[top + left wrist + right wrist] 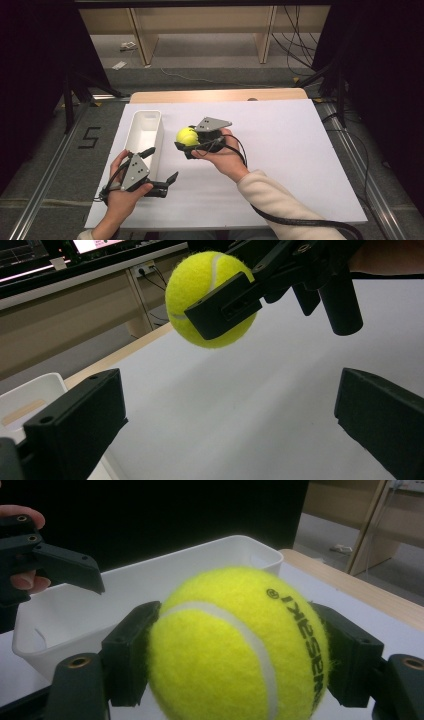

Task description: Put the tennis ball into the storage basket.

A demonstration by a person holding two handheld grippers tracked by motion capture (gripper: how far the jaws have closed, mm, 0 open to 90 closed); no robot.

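A yellow tennis ball (187, 136) (235, 650) is clamped between the jaws of my right gripper (187, 141) (235, 655), held above the white sheet just right of the white bin (143, 134). The ball (212, 297) and the right gripper (220, 305) also hang in the upper part of the left gripper view. My left gripper (161, 164) (225, 425) sits low at the near left, jaws spread wide with nothing between them. The long, narrow bin (125, 595) stands behind the ball in the right gripper view; no contents are visible inside.
A white sheet (280, 150) covers the table, with a wooden edge (215, 95) at the far side. Metal rails run along both sides. Wooden shelving (200, 30) and loose cables lie on the floor beyond.
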